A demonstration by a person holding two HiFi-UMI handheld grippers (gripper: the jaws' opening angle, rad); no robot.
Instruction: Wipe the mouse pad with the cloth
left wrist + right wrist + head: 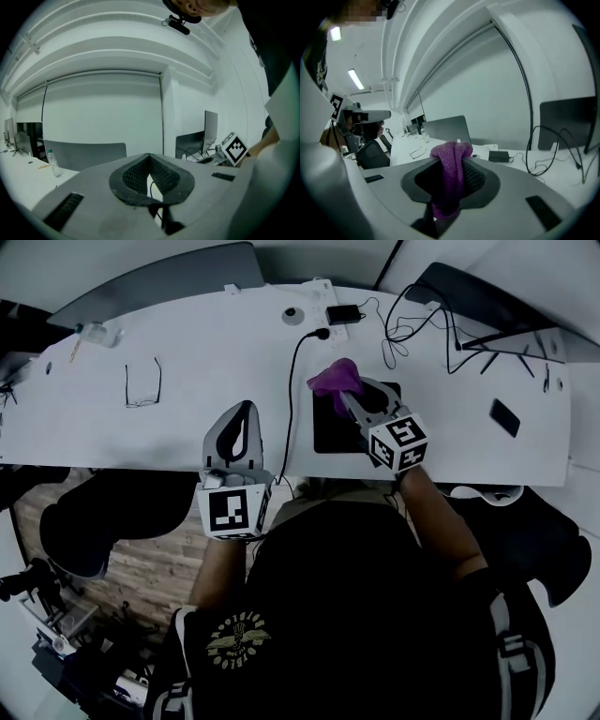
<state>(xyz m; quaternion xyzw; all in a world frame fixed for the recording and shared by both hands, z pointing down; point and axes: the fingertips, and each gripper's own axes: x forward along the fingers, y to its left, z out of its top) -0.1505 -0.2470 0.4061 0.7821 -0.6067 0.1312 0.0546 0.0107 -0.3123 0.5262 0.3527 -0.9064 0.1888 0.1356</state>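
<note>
Open-plan office, long white tabletop (206,362), dark flat monitor (487,296) far right, tangled black cables (422,326), black swivel chair (103,512) near left.

A long white counter (206,343) with rounded ends stands over a brown wooden plank floor (141,568). Black office chairs (98,517) stand beside it. The plain walls (103,112) are white, and long ceiling lamps (355,78) glow.

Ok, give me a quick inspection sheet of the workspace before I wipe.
Surface: white desk.
Job's things: black mouse pad near the front edge; purple cloth over its far left corner, contact unclear.
Clutter: glasses and bottle at left; phone at right.
Grippers: right gripper, fingers shut on the cloth; left gripper shut, empty, left of the pad.
Cables: black cable runs past the pad's left side; tangle far right.
Surroundings: monitor, dark chair.
</note>
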